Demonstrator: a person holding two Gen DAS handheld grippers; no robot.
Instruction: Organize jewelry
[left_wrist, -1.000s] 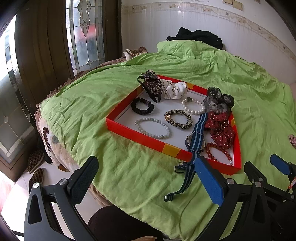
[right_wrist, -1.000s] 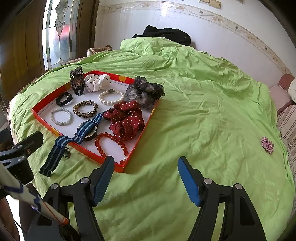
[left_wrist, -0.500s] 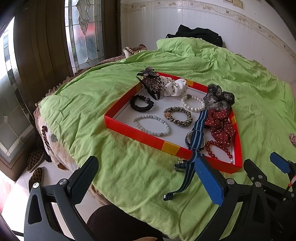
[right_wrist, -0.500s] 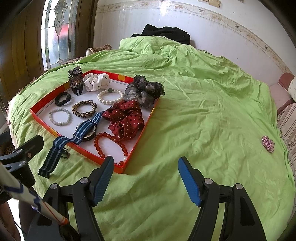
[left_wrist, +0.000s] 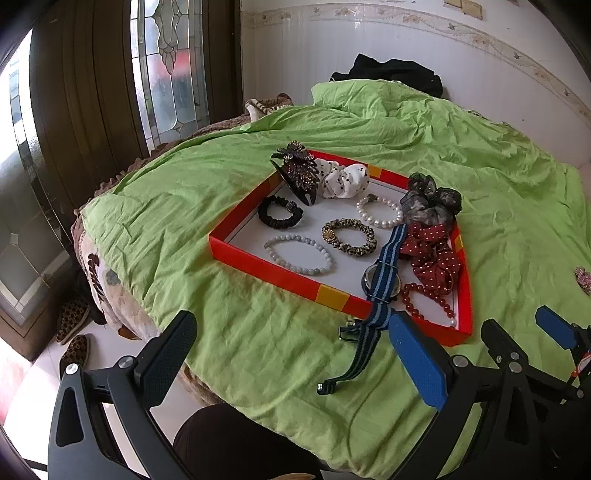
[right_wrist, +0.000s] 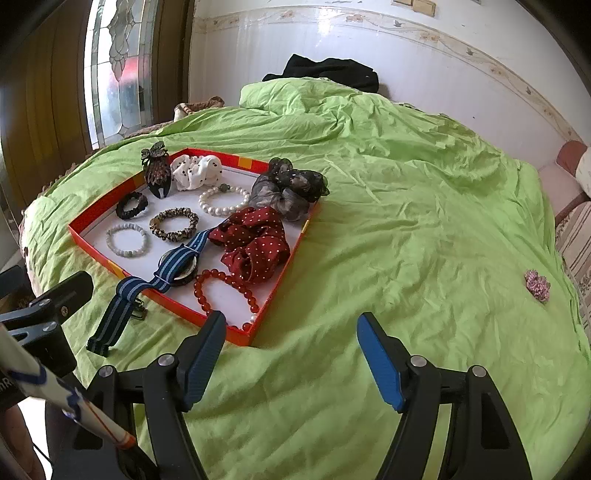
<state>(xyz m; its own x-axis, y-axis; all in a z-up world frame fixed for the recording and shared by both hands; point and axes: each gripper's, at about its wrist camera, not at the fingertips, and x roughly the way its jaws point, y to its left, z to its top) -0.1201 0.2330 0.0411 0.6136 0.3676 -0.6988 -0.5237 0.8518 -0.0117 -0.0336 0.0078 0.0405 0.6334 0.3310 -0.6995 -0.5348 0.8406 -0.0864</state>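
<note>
One red tray (left_wrist: 288, 277), white inside with yellow patches on its rim, lies on the green bedspread (left_wrist: 480, 155) at centre frame in the left wrist view and centre left in the right wrist view. Contents, all inside:
- dark jewelled hair claw (left_wrist: 299, 173), propped at the far corner, teeth pointing down into the tray;
- white dotted scrunchie (left_wrist: 343, 179), just beside the claw;
- black scrunchie (left_wrist: 280, 211);
- leopard-print scrunchie (left_wrist: 349, 238);
- pearl bracelet (left_wrist: 379, 211);
- pale grey bead bracelet (left_wrist: 298, 254);
- grey sheer scrunchie (left_wrist: 430, 199), sitting on the right rim;
- red dotted scrunchie (left_wrist: 434, 258);
- red bead bracelet (left_wrist: 428, 304), near the closest corner.

One watch (left_wrist: 382, 282) on a blue striped strap (right_wrist: 122, 306): the dial lies inside the tray, and the long axis runs from tray centre over the near rim, so the buckle end trails onto the bedspread toward the bottom of the frame.

One small pink ornament (right_wrist: 537, 285) lies well apart, far right on the bedspread.

Left gripper (left_wrist: 291, 354) and right gripper (right_wrist: 290, 352): fingers spread wide, holding nothing, above the bedspread at the lower frame.
</note>
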